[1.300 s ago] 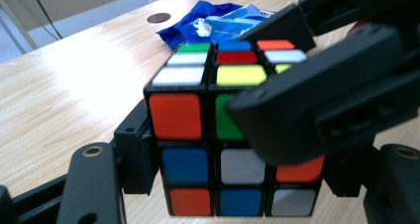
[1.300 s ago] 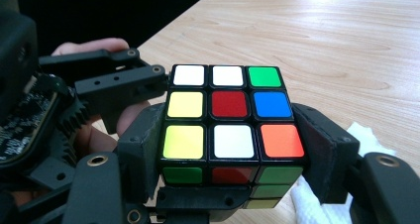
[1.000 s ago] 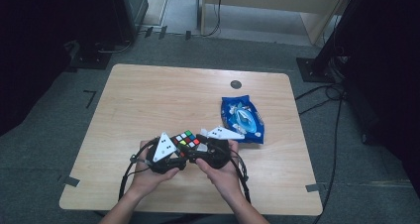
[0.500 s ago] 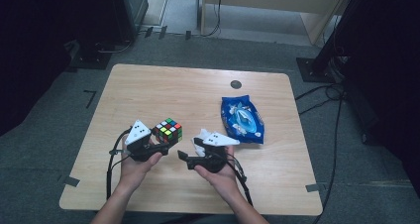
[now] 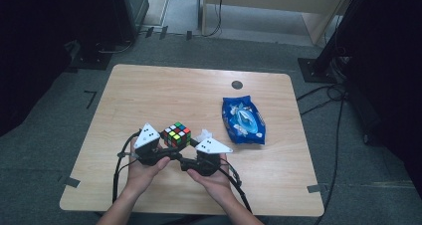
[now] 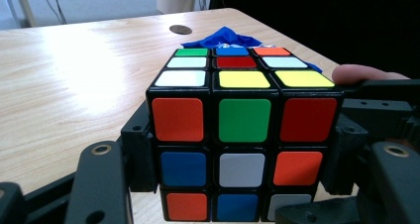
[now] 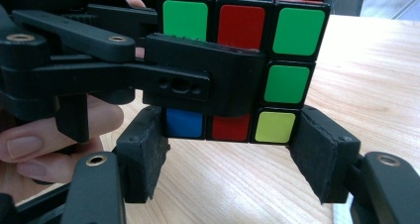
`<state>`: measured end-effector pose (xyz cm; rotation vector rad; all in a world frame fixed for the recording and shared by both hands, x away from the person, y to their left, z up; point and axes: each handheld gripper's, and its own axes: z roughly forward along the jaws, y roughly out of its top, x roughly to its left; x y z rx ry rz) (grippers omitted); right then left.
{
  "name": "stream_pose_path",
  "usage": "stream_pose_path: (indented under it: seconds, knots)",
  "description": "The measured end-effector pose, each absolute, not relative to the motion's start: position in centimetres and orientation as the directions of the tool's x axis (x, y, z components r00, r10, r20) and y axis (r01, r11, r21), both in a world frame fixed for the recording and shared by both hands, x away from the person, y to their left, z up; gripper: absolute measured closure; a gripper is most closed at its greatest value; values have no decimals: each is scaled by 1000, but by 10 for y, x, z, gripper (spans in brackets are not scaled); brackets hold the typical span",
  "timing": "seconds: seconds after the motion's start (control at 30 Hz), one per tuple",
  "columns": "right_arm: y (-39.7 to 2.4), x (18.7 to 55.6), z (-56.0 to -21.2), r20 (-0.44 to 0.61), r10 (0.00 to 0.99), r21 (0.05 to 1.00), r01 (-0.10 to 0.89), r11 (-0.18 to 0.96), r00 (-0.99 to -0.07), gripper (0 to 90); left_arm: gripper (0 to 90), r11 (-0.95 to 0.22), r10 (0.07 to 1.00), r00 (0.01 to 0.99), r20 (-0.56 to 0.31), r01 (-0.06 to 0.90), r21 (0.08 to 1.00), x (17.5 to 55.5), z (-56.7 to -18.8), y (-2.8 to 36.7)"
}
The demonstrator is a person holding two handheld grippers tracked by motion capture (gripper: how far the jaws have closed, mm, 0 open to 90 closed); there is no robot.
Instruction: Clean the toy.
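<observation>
Glaring softly across the pale wooden table (image 5: 164, 93) from overhead, toward twelve o'clock. Falling off into near-black at nine and three o'clock of the high view, swallowing the surroundings. Blooming white on the table at ten o'clock in the left gripper view. Shining faintly off the glossy cube (image 6: 237, 120) stickers, rendering them sharp. Blurring mildly at far background. Casting soft shadow under the cube (image 7: 237, 60) in the right gripper view; darkening the near jaws at six o'clock.
</observation>
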<state>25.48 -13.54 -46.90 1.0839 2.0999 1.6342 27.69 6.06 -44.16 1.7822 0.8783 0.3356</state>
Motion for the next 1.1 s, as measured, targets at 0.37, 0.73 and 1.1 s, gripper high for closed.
stream_pose_path:
  seconds: [0.37,0.73,1.1]
  knots:
    - [-139,252,-468,77,699,949,268,168,-711,345,266,-185,670,708,-223,450,874,281,-436,63]
    - [-136,246,-472,-147,692,940,117,319,-707,347,267,-158,650,695,-307,519,840,290,-438,70]
    - [-135,242,-477,-356,647,885,-20,466,-675,347,299,-187,632,697,-340,562,806,293,-439,70]
